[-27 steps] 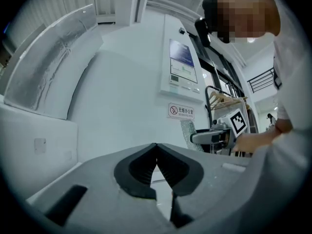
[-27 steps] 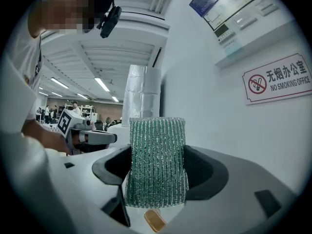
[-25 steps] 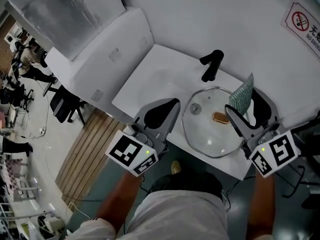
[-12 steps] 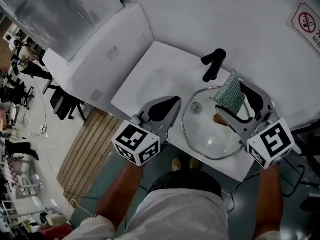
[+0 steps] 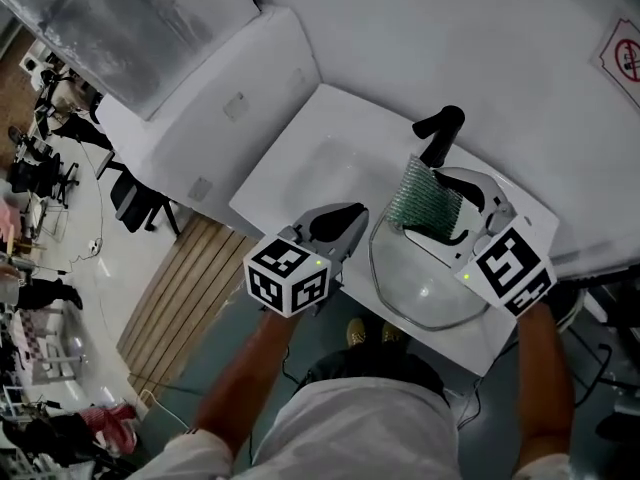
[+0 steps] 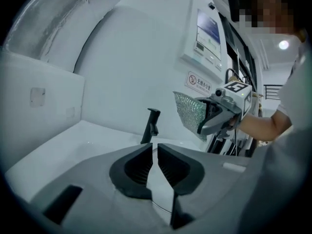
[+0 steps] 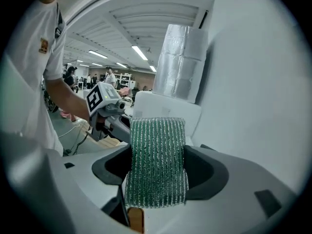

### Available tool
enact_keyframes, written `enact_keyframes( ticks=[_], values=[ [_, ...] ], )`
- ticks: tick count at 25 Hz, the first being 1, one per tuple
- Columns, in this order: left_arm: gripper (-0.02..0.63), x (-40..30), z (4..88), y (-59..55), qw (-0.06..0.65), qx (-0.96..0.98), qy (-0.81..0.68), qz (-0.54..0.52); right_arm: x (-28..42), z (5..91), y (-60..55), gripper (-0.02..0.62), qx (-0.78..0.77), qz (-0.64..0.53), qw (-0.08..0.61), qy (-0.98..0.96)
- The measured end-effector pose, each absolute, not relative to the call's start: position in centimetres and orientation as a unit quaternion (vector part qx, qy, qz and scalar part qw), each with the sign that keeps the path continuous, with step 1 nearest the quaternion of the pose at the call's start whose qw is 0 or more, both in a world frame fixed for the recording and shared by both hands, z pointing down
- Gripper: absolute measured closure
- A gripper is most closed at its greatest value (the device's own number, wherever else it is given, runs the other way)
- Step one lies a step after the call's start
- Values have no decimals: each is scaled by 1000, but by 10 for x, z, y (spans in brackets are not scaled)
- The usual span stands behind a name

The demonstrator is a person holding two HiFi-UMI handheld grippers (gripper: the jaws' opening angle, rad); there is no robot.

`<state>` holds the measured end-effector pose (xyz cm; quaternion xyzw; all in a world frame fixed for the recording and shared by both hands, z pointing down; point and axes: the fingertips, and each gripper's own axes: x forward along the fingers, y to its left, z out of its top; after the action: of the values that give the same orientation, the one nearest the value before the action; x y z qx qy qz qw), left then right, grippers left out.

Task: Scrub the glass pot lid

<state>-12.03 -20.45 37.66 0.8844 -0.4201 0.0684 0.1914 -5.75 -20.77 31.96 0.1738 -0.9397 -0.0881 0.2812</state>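
Observation:
The glass pot lid point(image 5: 420, 288) lies flat on the white counter point(image 5: 300, 173), in front of the black faucet point(image 5: 440, 135). My right gripper point(image 5: 428, 208) hangs over the lid's far half, shut on a green scrub pad point(image 5: 420, 196) that sticks out past the jaws. The right gripper view shows the pad point(image 7: 156, 162) filling the jaws, with a brown knob point(image 7: 135, 221) just below it. My left gripper point(image 5: 345, 218) hovers at the lid's left edge, shut with nothing between the fingers point(image 6: 139, 165). From the left gripper view, the right gripper point(image 6: 214, 116) and pad point(image 6: 190, 113) hang to the right of the faucet point(image 6: 152, 126).
White walls close the counter in at the back and left. A no-smoking sign point(image 5: 625, 58) hangs at the far right and a foil-wrapped duct point(image 5: 140, 18) runs at the upper left. Wooden flooring point(image 5: 180, 293) and office chairs lie beyond the counter's left edge.
My right gripper has swung left and forward with the scrub pad, from the lid's right rim to above its far half near the faucet. The left gripper has edged slightly right.

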Motion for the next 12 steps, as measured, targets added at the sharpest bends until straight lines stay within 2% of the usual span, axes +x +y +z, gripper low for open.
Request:
enact_keyframes(
  ticks=[1, 3, 12],
  values=[
    [575, -120, 382, -205, 200, 884, -417, 72, -62, 326, -208, 264, 165, -90, 290, -938],
    [500, -118, 393, -206, 217, 882, -410, 78, -69, 338, -209, 264, 149, -96, 311, -934],
    [438, -106, 442, -206, 285, 873, -375, 123, -88, 392, -216, 263, 69, -119, 424, -895]
  ],
)
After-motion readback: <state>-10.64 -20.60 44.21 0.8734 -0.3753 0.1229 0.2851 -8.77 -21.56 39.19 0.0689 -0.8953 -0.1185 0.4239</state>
